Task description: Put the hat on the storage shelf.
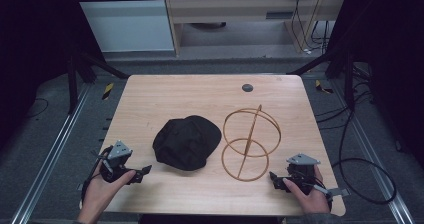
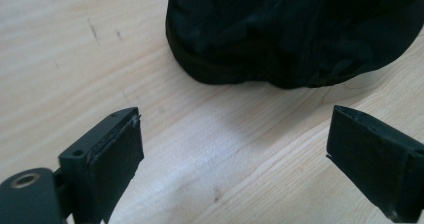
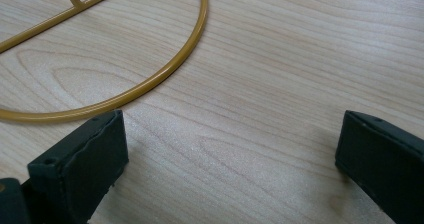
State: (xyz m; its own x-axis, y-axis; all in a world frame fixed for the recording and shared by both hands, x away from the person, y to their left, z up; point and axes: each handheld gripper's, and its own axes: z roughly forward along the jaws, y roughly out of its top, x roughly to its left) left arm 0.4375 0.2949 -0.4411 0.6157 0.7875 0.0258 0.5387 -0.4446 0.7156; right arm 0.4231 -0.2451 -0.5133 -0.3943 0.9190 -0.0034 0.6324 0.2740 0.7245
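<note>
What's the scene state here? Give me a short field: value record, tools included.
table: light wood table
centre: black cap, lying flat
right of cap: gold wire stand, two rings on a rod
far edge: small dark disc
left tool: open, empty, near the cap
right tool: open, empty, by the stand's lower ring

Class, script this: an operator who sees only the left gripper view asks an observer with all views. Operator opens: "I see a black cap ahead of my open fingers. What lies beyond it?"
Observer: A gold wire stand of two rings stands beside the black cap.
Operator: Where is the other gripper?
Observer: The right gripper rests near the table's front edge, by the stand's lower ring.
Operator: Is it holding anything?
Observer: No, its fingers are apart over bare wood.
</note>
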